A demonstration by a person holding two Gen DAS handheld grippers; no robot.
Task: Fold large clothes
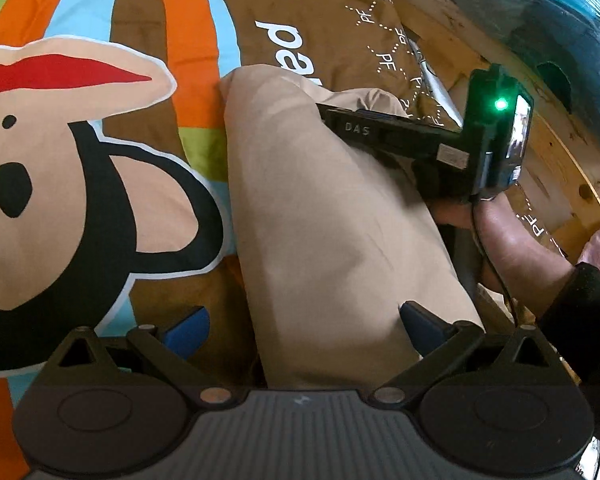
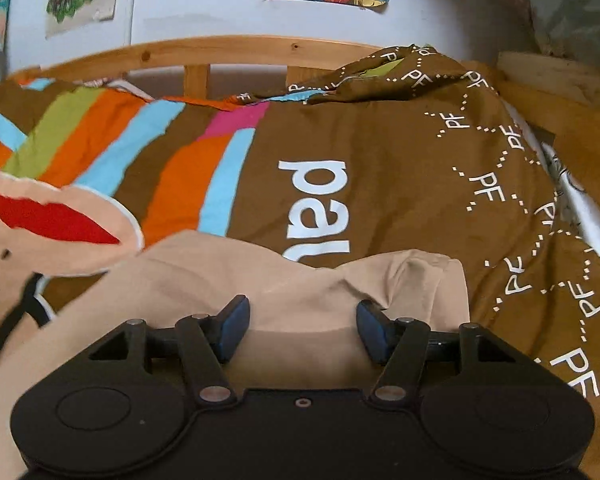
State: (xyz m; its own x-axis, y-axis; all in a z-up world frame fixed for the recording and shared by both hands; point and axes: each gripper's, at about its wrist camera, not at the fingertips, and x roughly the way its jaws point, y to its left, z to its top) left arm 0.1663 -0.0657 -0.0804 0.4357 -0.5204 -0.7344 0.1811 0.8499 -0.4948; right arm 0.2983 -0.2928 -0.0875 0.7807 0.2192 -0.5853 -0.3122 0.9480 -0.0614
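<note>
1. Beige garment (image 1: 340, 220) lies on the patterned bedspread (image 1: 308, 32); soft, limp, light.
2. Left gripper (image 1: 304, 328) and right gripper (image 2: 302, 326): jaws wide, straddling cloth.
3. Grip the hem edge.

A beige garment (image 1: 324, 216), plain and soft, is lying on the bed in a long folded band. In the left wrist view it is stretching from 6 o'clock up toward 12 o'clock, its far end rounded and slightly puffed, with a shallow crease crossing its middle. In the right wrist view the same cloth (image 2: 300, 280) is spreading across the lower half, its far edge sagging in the centre and bunching into wrinkles toward 3 o'clock.
</note>
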